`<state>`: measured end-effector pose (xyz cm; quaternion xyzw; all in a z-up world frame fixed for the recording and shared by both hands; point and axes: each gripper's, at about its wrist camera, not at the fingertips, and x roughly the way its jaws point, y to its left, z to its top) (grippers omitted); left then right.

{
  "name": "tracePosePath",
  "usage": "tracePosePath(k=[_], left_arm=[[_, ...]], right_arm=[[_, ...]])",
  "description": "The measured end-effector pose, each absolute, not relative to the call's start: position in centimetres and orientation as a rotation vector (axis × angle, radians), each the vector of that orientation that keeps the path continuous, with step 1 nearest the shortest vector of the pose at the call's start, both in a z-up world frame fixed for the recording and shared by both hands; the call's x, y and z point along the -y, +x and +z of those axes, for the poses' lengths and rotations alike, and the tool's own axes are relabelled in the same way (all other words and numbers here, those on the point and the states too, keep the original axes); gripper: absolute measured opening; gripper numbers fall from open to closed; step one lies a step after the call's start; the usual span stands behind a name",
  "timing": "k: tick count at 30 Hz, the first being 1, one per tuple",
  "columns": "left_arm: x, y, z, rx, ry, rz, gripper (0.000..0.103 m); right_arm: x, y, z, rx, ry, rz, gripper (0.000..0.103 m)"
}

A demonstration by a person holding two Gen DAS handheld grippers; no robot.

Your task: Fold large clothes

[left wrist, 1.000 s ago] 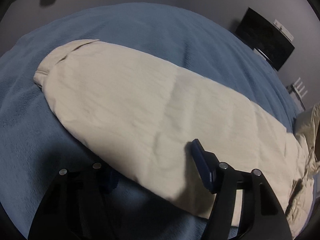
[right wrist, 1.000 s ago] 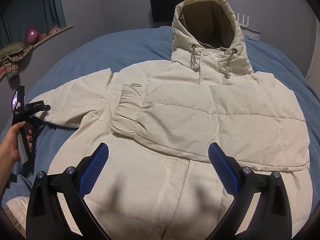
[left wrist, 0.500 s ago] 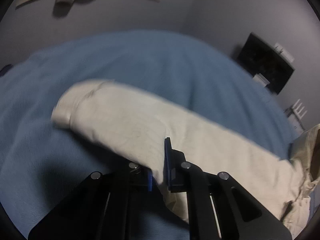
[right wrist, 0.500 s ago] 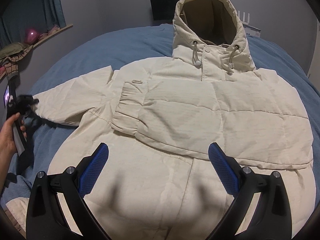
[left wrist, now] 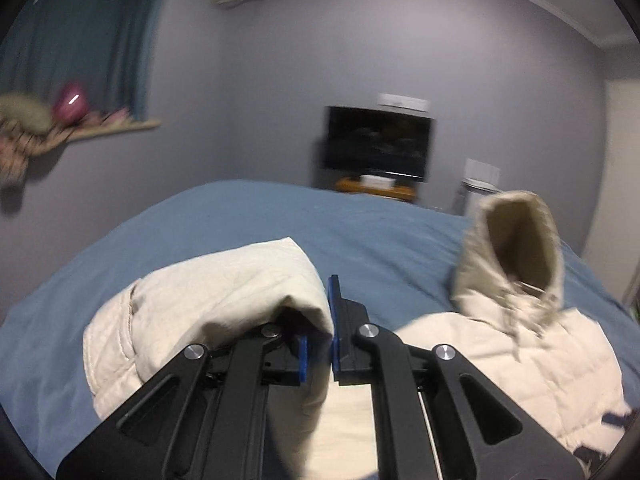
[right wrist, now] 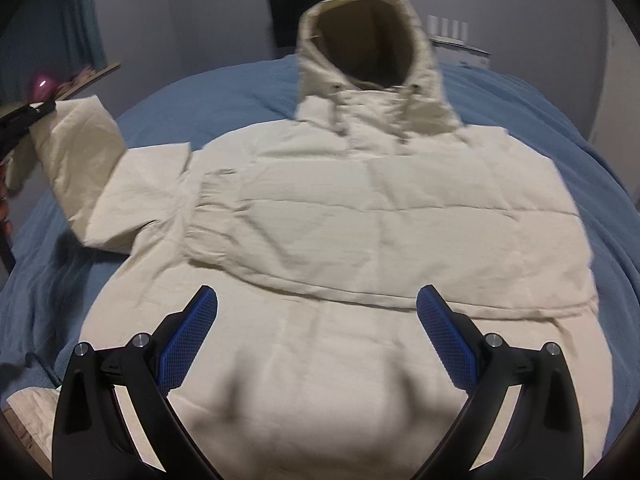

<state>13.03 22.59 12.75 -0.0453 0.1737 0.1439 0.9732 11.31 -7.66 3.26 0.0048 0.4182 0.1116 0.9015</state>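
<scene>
A cream hooded jacket (right wrist: 360, 208) lies face up on the blue bed (right wrist: 240, 88), hood (right wrist: 368, 40) at the far end. One sleeve lies folded across the chest. The other sleeve (right wrist: 84, 148) is lifted off the bed at the left, and my left gripper (right wrist: 36, 110) holds it there. In the left wrist view the left gripper (left wrist: 329, 320) is shut on that sleeve (left wrist: 224, 292), whose cuff end droops to the left. My right gripper (right wrist: 316, 320) hangs open above the jacket's lower front, nothing between its blue pads (right wrist: 188, 340).
A dark TV screen (left wrist: 378, 142) stands on a low stand past the bed's far end. A wall shelf (left wrist: 108, 126) at the left carries a pink ball and cloth. White boxes (right wrist: 460, 46) sit beyond the hood.
My left gripper closed on the sleeve, then lifted it off the bed and swung it up, the view turning toward the far wall. The right gripper drifted slightly over the jacket, still open.
</scene>
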Motion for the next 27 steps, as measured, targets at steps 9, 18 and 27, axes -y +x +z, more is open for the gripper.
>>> tracePosePath(k=[9,18,27], left_arm=[[-11.4,13.0,12.5,-0.323,0.076,0.082,0.008],[-1.1,14.1,9.3,-0.366,0.195,-0.132,0.008],[2.9,16.9,1.2,-0.613,0.203,-0.253,0.008]], right_arm=[[16.1,10.4,3.8,-0.854,0.053,0.075,0.096],[20.1,9.7,2.5,-0.878,0.090,0.011,0.096],[21.3,9.7,2.4,-0.881,0.121,-0.009,0.096]])
